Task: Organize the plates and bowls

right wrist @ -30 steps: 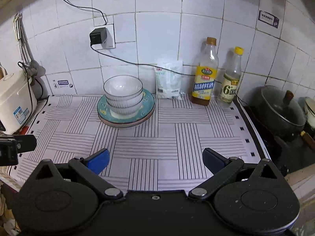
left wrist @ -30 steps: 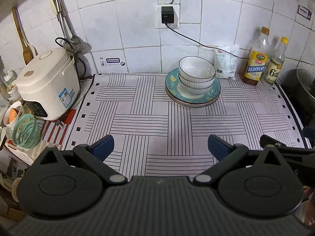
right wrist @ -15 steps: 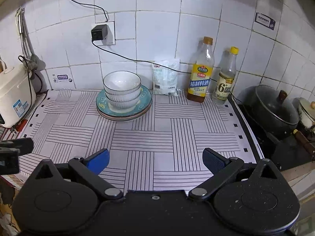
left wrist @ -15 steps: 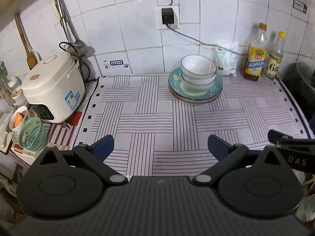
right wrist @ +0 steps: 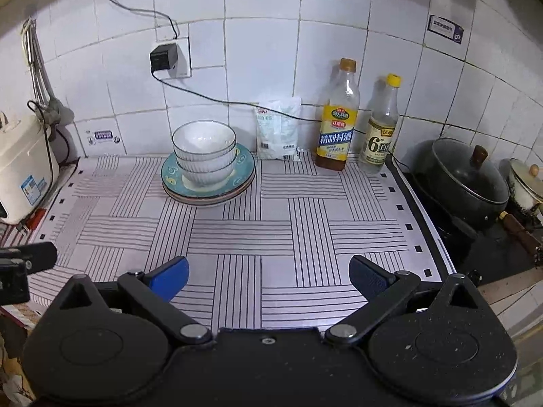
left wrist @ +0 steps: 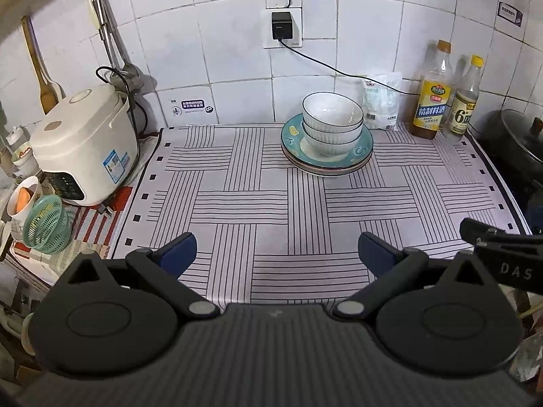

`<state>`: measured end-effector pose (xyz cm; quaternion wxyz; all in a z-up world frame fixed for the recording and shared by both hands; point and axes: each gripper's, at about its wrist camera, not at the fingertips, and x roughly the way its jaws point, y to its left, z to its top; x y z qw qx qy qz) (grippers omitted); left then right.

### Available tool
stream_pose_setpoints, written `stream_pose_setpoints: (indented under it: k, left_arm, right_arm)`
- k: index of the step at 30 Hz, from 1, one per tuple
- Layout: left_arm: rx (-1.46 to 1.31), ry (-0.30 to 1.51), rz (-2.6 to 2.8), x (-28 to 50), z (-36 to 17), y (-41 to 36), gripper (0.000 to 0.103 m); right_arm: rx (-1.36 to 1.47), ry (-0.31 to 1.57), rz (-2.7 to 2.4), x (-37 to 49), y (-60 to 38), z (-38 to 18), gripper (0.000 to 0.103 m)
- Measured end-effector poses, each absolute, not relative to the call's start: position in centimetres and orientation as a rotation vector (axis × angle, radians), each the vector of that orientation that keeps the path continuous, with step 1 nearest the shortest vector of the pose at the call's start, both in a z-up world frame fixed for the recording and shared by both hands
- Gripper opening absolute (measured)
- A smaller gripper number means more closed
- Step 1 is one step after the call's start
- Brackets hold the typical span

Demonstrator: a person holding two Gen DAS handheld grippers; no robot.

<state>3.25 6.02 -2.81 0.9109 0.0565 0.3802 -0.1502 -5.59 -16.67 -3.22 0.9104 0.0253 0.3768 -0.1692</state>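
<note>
White bowls (stacked on plates) beyond empty jaws

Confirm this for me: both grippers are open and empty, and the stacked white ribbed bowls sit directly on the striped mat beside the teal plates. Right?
Not quite. The stacked white ribbed bowls sit on top of the teal plates, not on the striped mat beside them; the right wrist view shows it clearly. The rest holds: the left gripper and right gripper are both open and empty.

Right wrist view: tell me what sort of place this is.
Most likely a home kitchen counter: a tiled wall, a rice cooker at the left, seasoning bottles, and a lidded black pot on the stove beside stacked bowls and plates.
</note>
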Motion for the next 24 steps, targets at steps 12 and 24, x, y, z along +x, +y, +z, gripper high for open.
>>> stream_pose_setpoints:
  k: [12, 24]
  left_arm:
    - [0.107, 0.727, -0.33, 1.9, -3.5, 5.9, 0.103]
    - [0.095, 0.704, -0.311, 1.9, -3.6, 6.1, 0.103]
  right_arm:
    - [0.038, 0.722, -0.375, -6.5, -17.2, -3.4, 0.102]
    - [0.016, 0.677, -0.369, -7.3, -16.8, -3.5, 0.102]
